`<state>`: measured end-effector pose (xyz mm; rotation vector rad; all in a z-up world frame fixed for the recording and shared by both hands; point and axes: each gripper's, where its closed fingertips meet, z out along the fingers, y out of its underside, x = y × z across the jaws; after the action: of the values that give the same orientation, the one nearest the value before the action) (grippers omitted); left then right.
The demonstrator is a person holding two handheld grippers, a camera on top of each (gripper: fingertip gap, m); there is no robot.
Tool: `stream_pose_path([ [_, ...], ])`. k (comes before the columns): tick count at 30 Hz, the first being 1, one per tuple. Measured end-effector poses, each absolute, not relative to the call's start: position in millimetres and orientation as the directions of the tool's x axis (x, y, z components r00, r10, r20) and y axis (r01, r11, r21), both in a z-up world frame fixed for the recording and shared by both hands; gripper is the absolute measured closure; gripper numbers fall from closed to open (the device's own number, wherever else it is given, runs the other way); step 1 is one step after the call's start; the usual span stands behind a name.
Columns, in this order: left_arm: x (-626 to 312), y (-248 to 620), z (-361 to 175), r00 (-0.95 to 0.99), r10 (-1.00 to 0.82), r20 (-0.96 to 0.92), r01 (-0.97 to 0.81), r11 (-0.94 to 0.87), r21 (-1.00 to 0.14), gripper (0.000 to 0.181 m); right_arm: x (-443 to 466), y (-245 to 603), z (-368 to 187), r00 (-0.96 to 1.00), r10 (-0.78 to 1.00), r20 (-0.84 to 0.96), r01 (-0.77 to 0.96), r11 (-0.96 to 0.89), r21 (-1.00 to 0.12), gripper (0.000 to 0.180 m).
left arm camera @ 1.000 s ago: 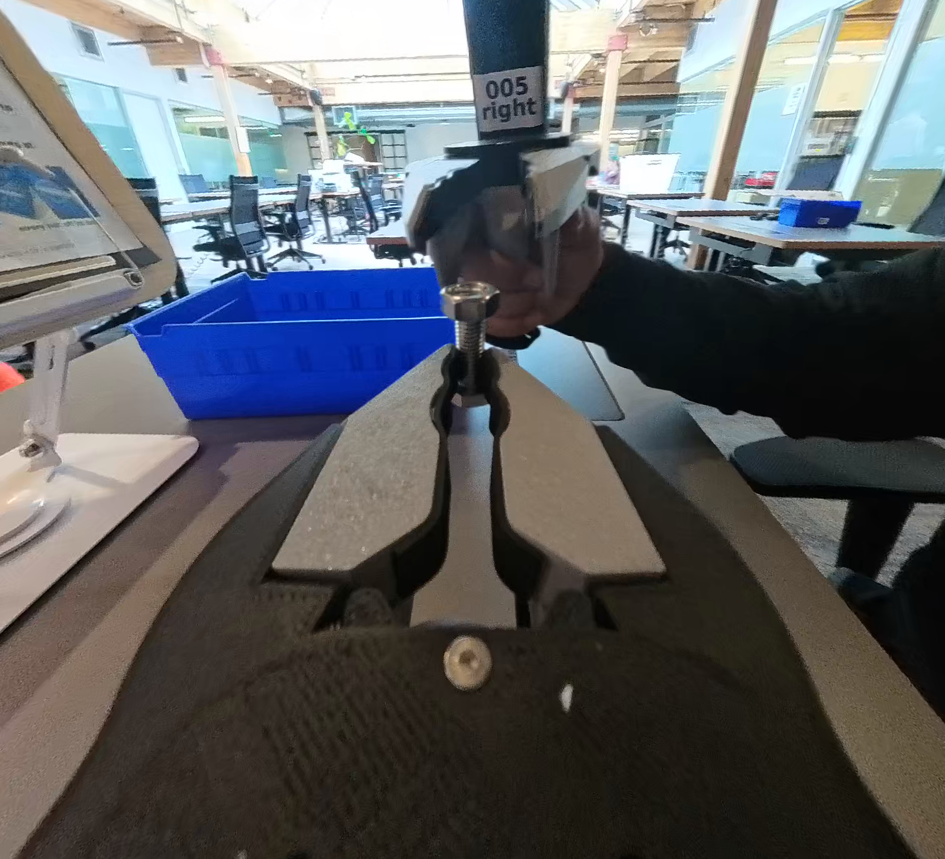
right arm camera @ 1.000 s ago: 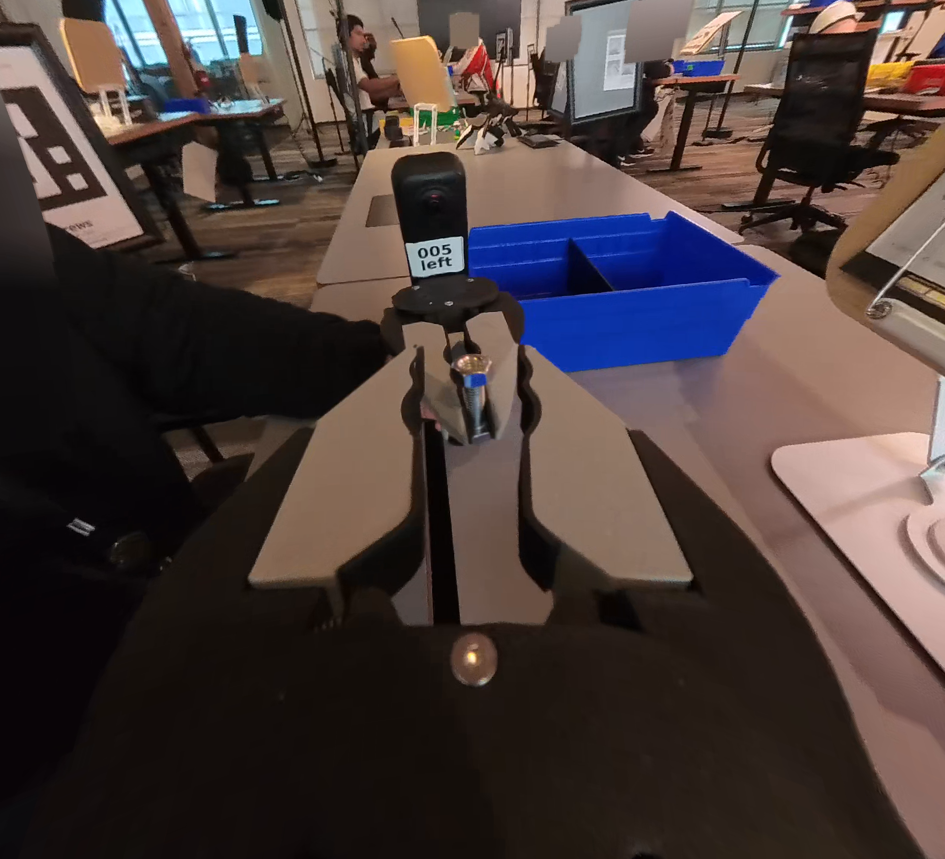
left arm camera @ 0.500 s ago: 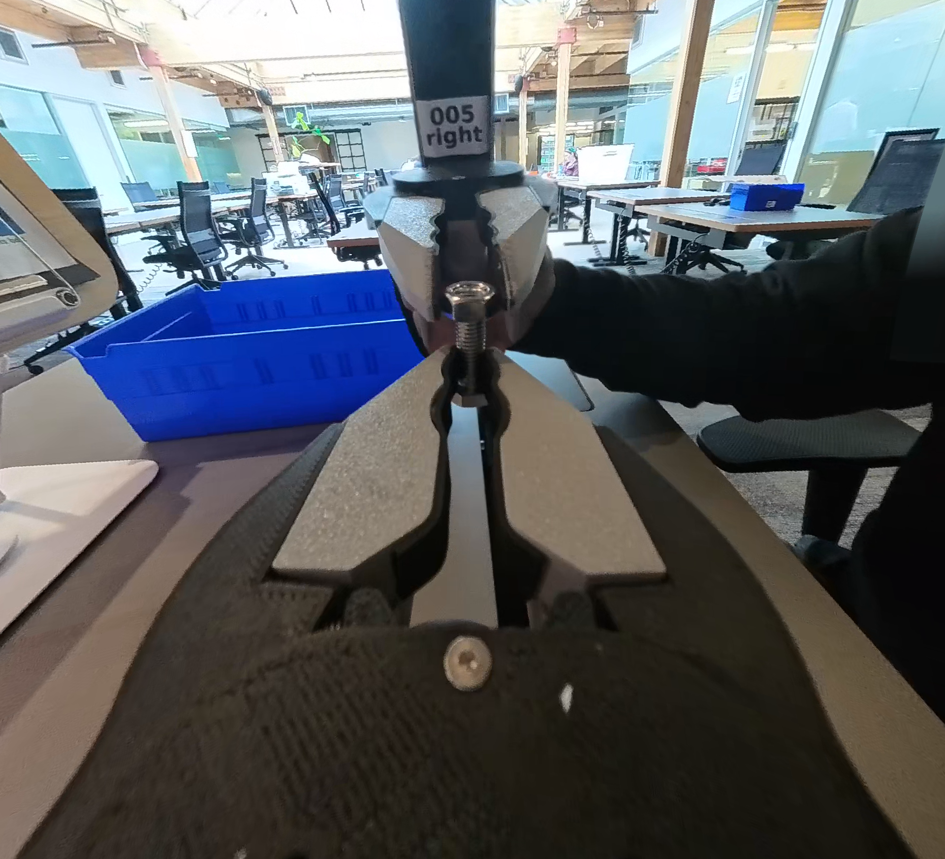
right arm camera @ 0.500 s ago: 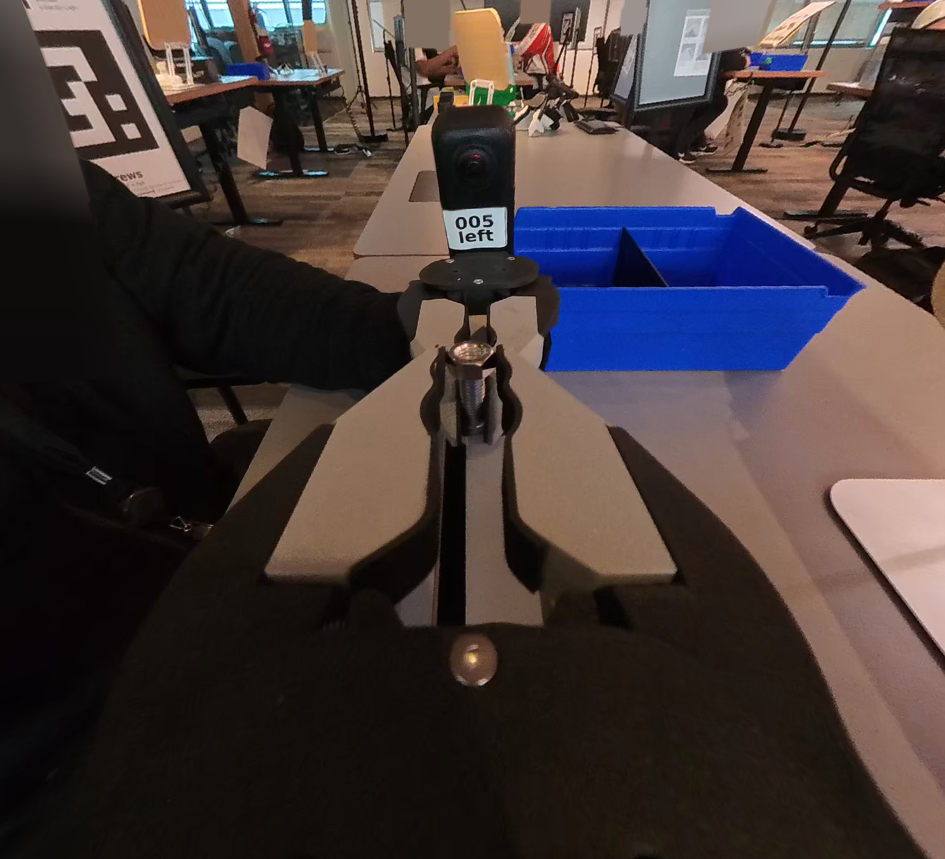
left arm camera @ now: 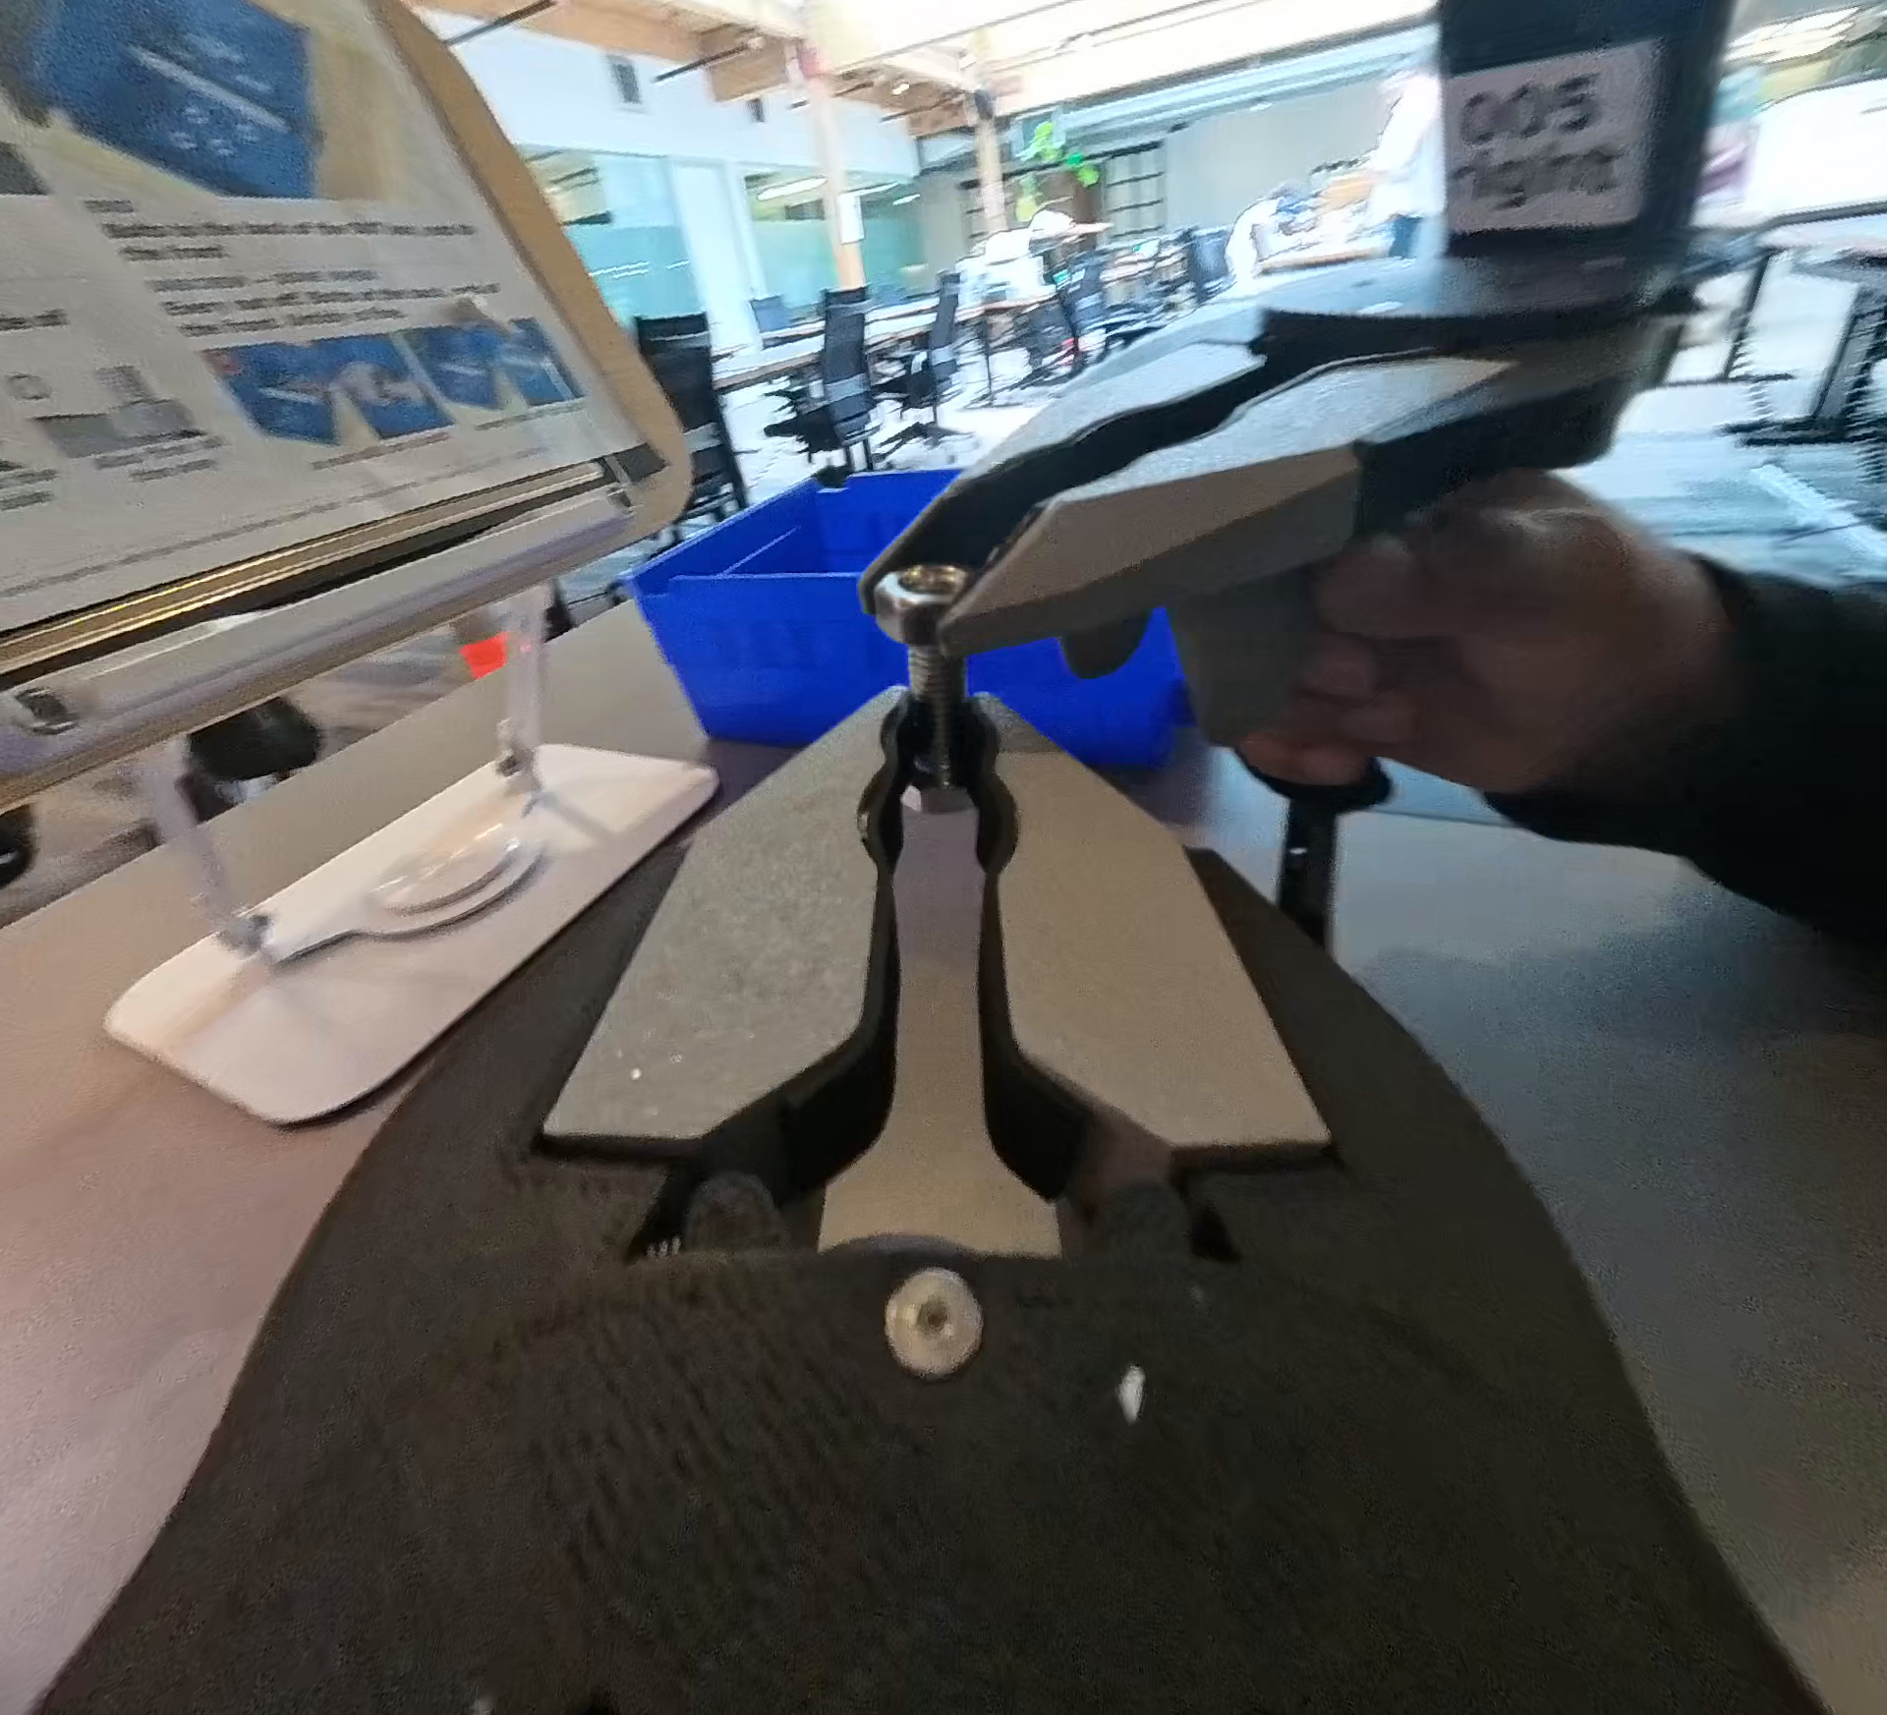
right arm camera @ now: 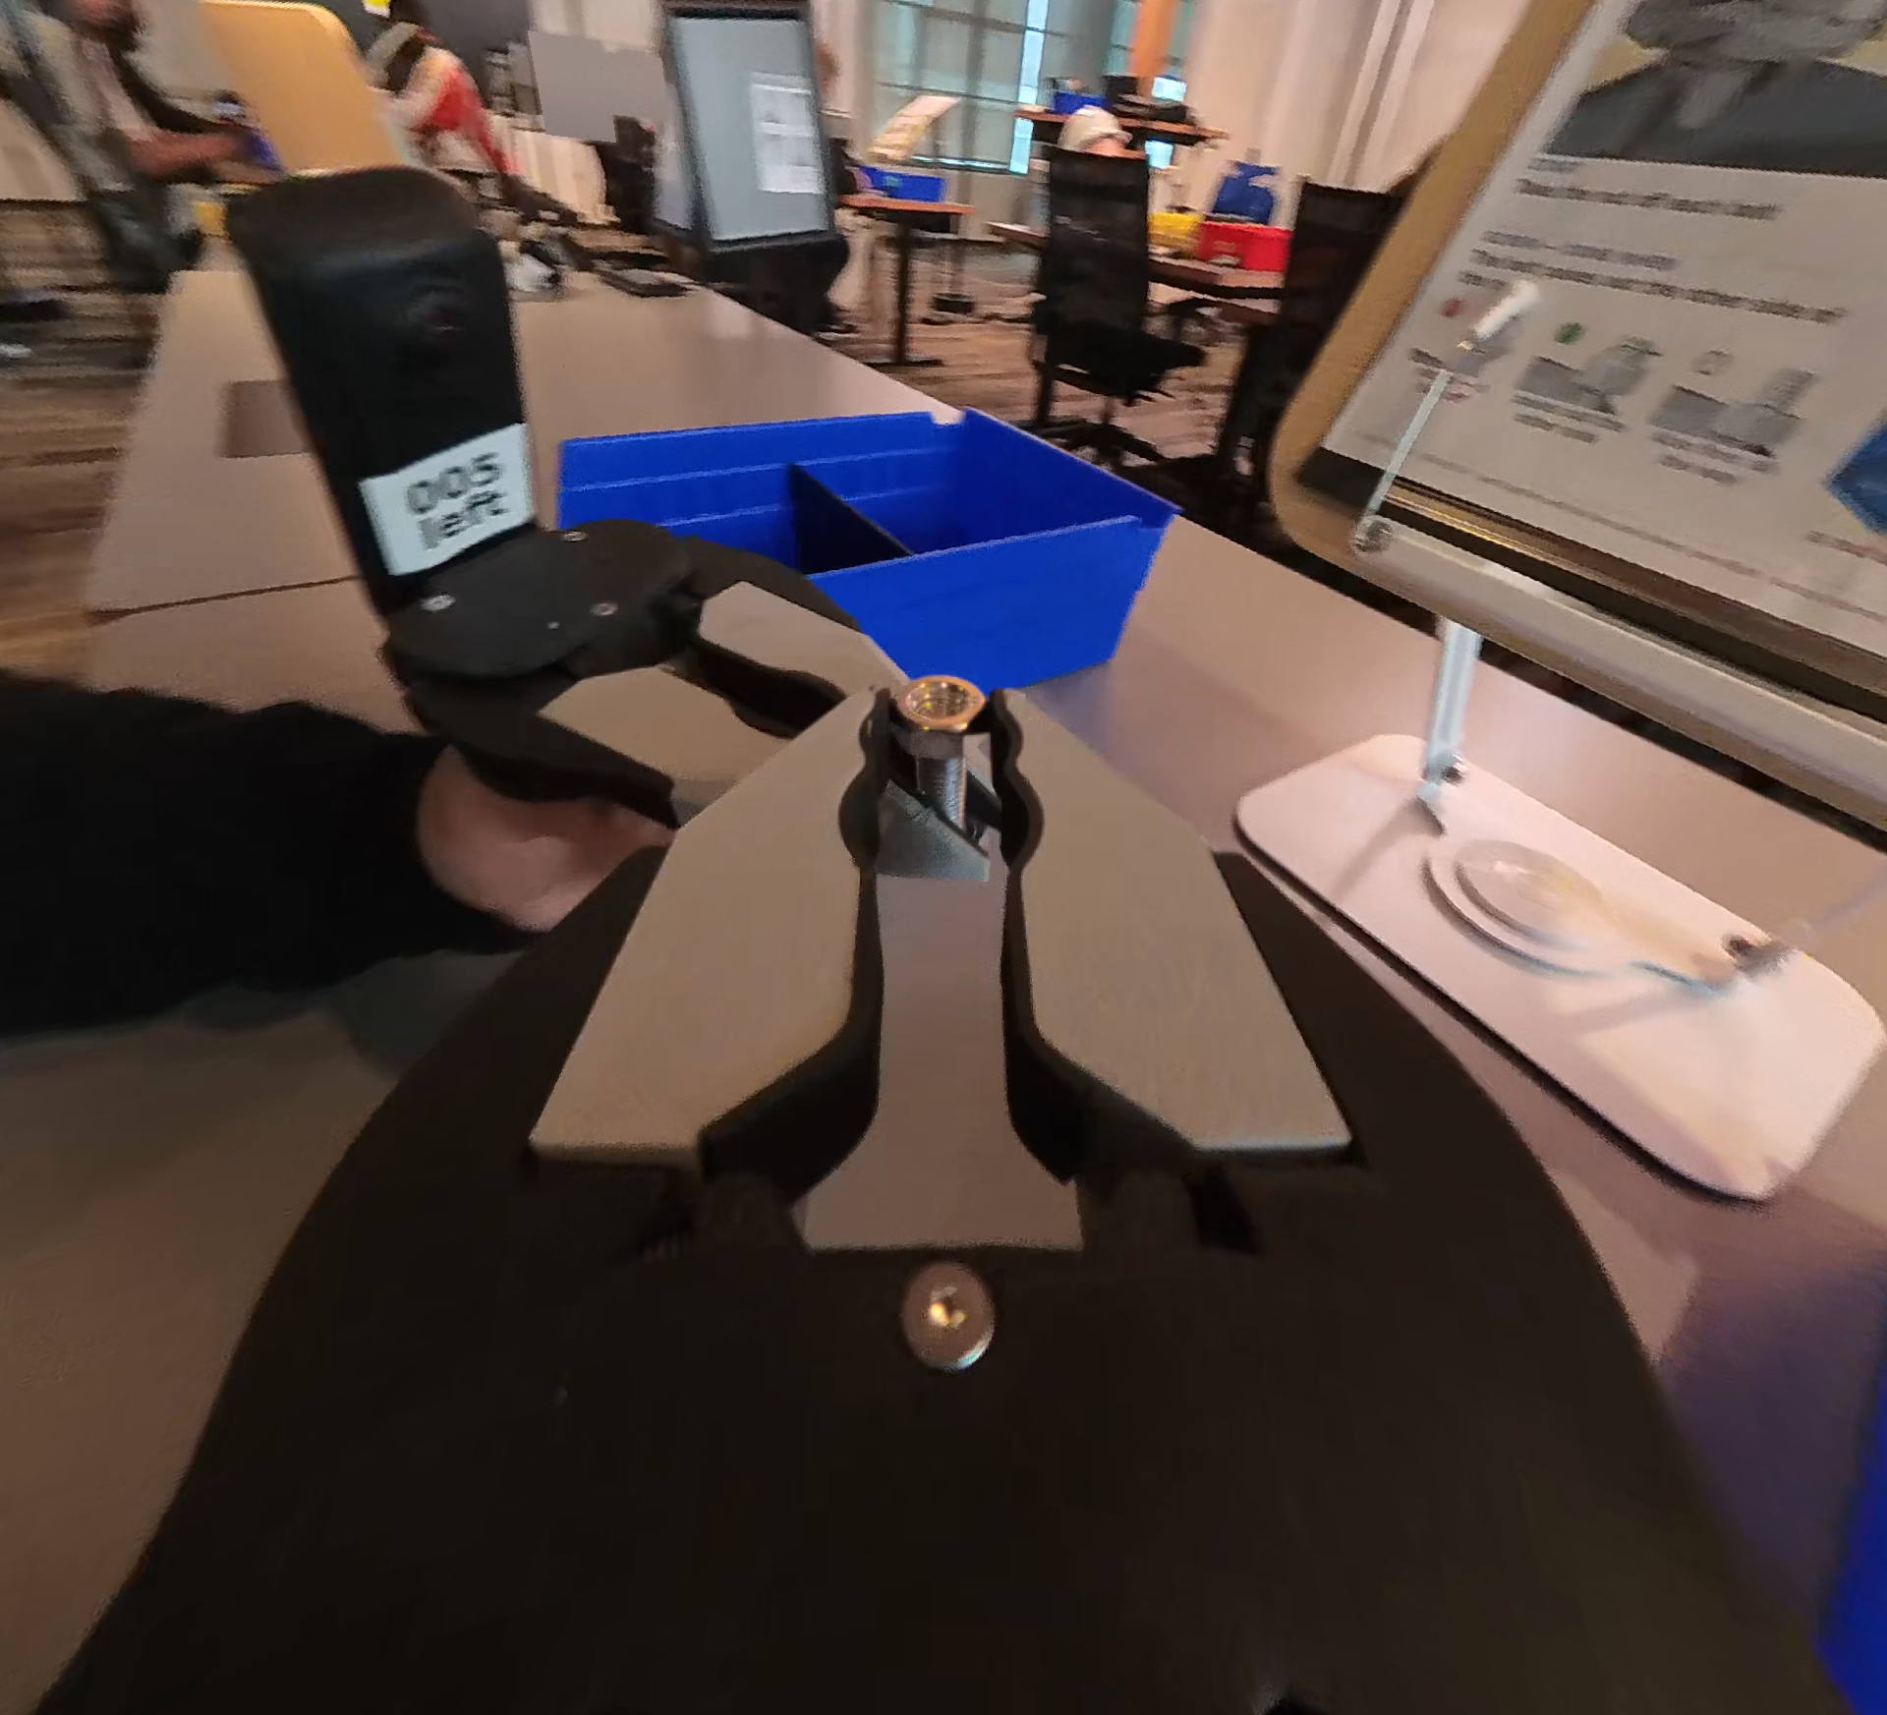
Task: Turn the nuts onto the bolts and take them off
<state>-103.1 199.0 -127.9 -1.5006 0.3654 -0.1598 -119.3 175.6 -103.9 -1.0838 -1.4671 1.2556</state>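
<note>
The left hand-held gripper [left arm camera: 937, 752] is clamped on the lower part of a steel bolt [left arm camera: 934, 696], which stands upright between its fingertips with the threaded shank rising out of the grip. The right hand-held gripper [left arm camera: 924, 609] comes in from the right of the bolt, lying roughly level and so crosswise to the bolt's long axis, and is closed on the hex nut [left arm camera: 919, 594] at the bolt's top end. In the right wrist view the same nut [right arm camera: 939, 704] sits between the right hand-held gripper's [right arm camera: 939, 747] fingertips, its threaded bore facing up and the shank hanging below it. Motion blur makes it hard to tell how many threads the nut still engages; it appears to sit at the very tip.

The coming turn depends on that crossing: the bolt's axis is vertical, the right hand-held gripper holds the nut from the side, and it is the one placed to rotate or lift the nut along that axis while the left steadies the bolt.

Behind the bolt stands a blue divided bin [right arm camera: 970, 543] on the grey tabletop [left arm camera: 1634, 1002]. To the bolt's left, in the left wrist view, a printed sheet on a clear stand [left arm camera: 408, 900] rests on the same tabletop.
</note>
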Motion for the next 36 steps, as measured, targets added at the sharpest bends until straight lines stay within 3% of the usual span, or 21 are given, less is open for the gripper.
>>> stream_pose_path([
  [5,-116,205,-134,0.962,-0.229,-0.147,-0.143,0.031,-0.989,0.174,-129,183,-109,-0.038,0.996,0.087,0.058,0.089,-0.994,0.164],
  [8,-114,202,-130,0.953,-0.285,-0.101,-0.090,0.052,-0.995,0.174,-130,180,-106,-0.022,0.993,0.119,0.034,0.120,-0.992,0.164],
  [14,-106,193,-121,0.896,-0.444,0.014,0.052,0.074,-0.996,0.174,-116,164,-96,-0.207,0.972,0.110,0.017,0.116,-0.993,0.149],
  [26,-75,179,-123,0.788,-0.614,-0.032,0.024,0.083,-0.996,0.174,-88,160,-85,-0.598,0.801,0.009,0.061,0.057,-0.997,0.148],
  [36,-80,180,-124,0.799,-0.600,-0.035,0.017,0.081,-0.997,0.173,-85,157,-95,-0.618,0.786,0.009,0.053,0.052,-0.997,0.155],
])
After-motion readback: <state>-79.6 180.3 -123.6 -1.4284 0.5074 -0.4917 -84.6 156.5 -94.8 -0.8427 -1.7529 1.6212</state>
